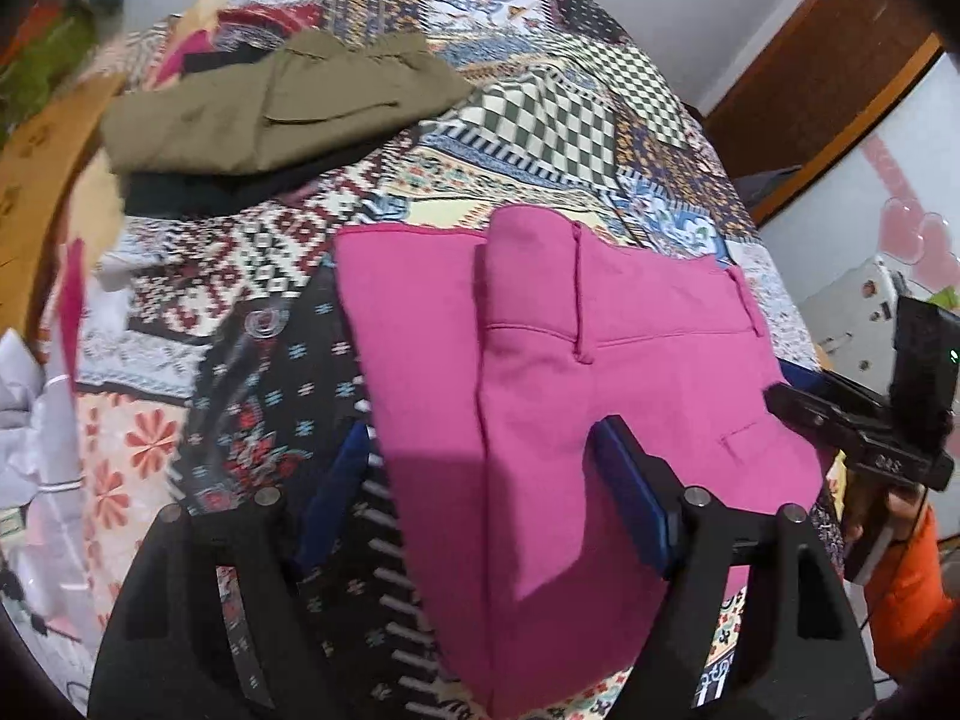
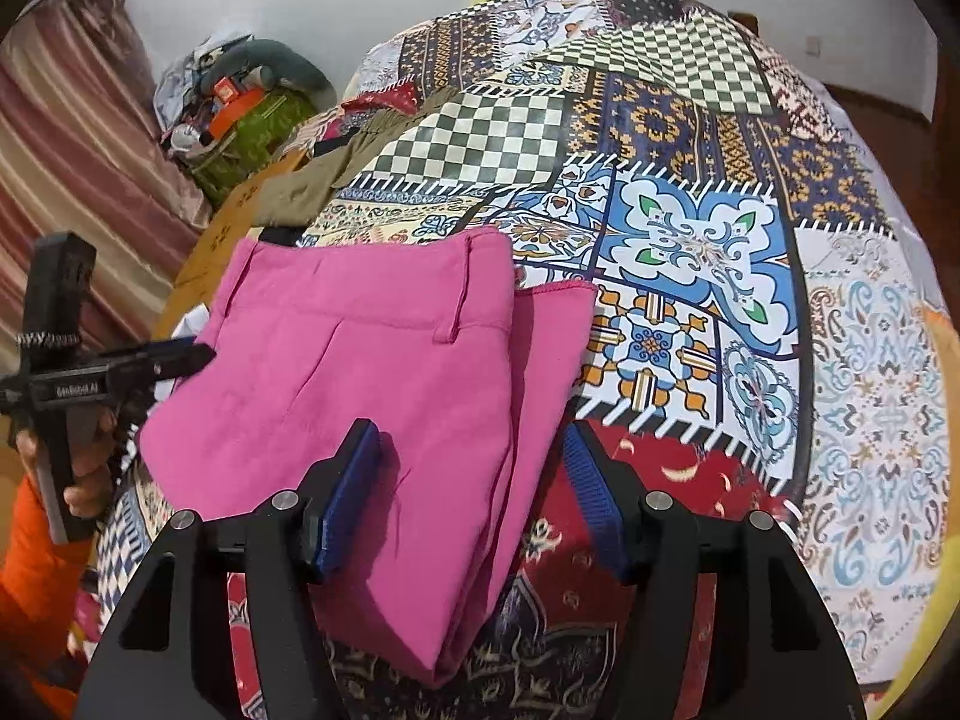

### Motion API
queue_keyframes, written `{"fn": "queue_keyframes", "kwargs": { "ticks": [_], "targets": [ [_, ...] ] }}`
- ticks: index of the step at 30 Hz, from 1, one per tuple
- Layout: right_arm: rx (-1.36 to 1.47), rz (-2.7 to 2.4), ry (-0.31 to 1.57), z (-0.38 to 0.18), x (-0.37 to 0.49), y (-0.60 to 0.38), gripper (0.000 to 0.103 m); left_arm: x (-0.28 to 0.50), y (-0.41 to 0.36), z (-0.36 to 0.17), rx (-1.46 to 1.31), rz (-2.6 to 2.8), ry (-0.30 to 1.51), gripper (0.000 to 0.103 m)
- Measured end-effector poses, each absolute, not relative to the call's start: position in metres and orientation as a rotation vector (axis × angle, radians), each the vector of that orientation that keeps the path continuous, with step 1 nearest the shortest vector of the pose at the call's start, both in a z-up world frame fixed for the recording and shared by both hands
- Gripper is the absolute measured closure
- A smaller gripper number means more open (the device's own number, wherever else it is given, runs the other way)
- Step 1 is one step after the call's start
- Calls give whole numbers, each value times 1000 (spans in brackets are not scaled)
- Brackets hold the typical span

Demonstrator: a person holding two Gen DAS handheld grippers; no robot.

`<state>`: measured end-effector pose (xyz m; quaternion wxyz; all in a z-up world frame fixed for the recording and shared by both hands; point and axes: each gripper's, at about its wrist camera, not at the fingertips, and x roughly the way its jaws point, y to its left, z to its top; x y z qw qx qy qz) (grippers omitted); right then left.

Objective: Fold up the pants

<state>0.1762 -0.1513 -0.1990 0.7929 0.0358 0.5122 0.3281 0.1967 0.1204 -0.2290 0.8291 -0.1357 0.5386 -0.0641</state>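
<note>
Pink pants (image 1: pixel 540 372) lie folded flat on the patterned bedspread (image 1: pixel 570 102), waistband at the far end; they also show in the right wrist view (image 2: pixel 372 396). My left gripper (image 1: pixel 480 492) is open, hovering over the near end of the pants, one blue pad (image 1: pixel 630 498) above the fabric, the other (image 1: pixel 336 480) over the bedspread. My right gripper (image 2: pixel 474 492) is open, straddling the near right edge of the pants. Each gripper shows in the other's view, the right one (image 1: pixel 864 420) and the left one (image 2: pixel 120 366) at opposite sides of the pants. Neither holds cloth.
Folded olive pants (image 1: pixel 270 114) lie on dark garments at the far left of the bedspread (image 2: pixel 690 240). White cloth (image 1: pixel 36 420) lies at the left edge. A pile of items (image 2: pixel 240 102) sits by the striped curtain. A wooden door frame (image 1: pixel 810 78) stands at right.
</note>
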Motion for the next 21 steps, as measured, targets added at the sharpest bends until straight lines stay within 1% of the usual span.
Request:
{"fn": "queue_keyframes", "kwargs": {
  "ticks": [1,3,4,5,6,7,8,9,10,12,13,15,17,21],
  "targets": [
    [85,709,1107,-200,179,-151,43,199,121,-231,-304,-151,1144,27],
    [91,712,1112,-202,183,-148,47,201,124,-233,-349,-170,1143,32],
    [86,718,1110,-202,184,-146,53,202,124,-232,-358,-177,1139,35],
    [83,727,1108,-202,184,-145,58,201,124,-231,-365,-184,1130,40],
    [81,733,1105,-202,184,-144,60,201,123,-231,-365,-185,1126,44],
    [82,734,1102,-202,184,-144,66,200,121,-229,-363,-188,1120,47],
    [85,735,1101,-202,185,-144,69,199,119,-228,-359,-195,1113,53],
    [91,734,1101,-202,185,-145,74,199,118,-227,-355,-197,1111,57],
    [99,734,1100,-202,185,-146,77,198,116,-226,-347,-197,1107,59],
    [107,738,1092,-200,184,-149,83,197,114,-224,-346,-193,1103,68],
    [99,734,1079,-198,183,-149,89,196,113,-221,-339,-186,1100,71],
    [75,729,1054,-193,180,-148,91,193,110,-216,-318,-172,1088,77],
    [64,731,1029,-186,179,-148,92,190,106,-210,-284,-151,1073,81],
    [42,753,976,-167,174,-145,93,185,102,-192,-215,-112,1024,84]
  ]
}}
